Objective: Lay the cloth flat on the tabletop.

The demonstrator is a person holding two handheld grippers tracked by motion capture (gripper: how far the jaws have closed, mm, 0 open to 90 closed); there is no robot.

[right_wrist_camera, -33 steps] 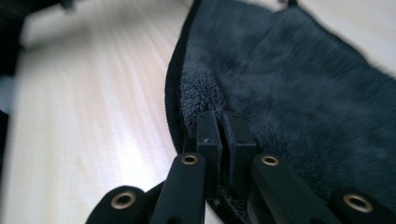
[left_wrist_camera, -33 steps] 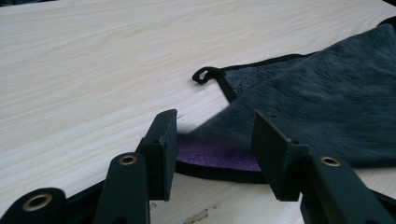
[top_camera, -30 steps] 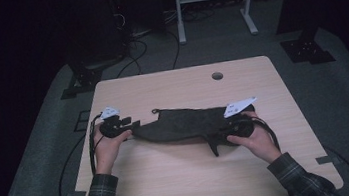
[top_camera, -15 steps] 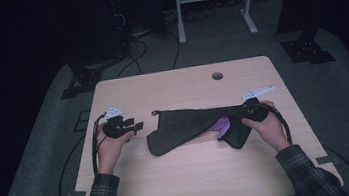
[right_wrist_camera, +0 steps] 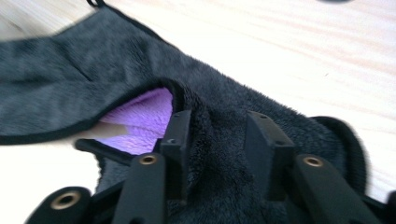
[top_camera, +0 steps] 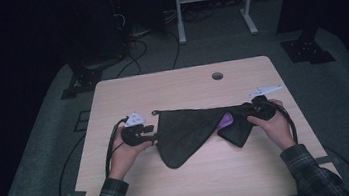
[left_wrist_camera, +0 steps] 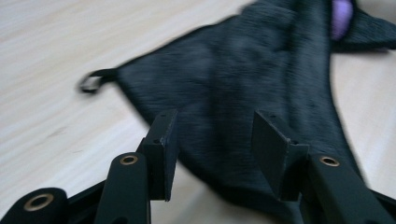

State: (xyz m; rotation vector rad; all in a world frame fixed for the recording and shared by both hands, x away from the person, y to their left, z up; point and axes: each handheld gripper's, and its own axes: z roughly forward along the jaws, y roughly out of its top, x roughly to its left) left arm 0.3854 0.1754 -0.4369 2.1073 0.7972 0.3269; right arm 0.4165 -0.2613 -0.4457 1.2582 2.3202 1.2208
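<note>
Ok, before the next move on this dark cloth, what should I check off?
1. Cloth flat on the table: not ok, the right end is folded, showing the purple side.
2. Right gripper let go: ok, its jaws have just been opening, with cloth between them.
3. Left gripper free: ok, jaws apart above the cloth.
4. Loop uncovered: ok, at the cloth's corner.
5. Cloth fully on the table: ok.
</note>
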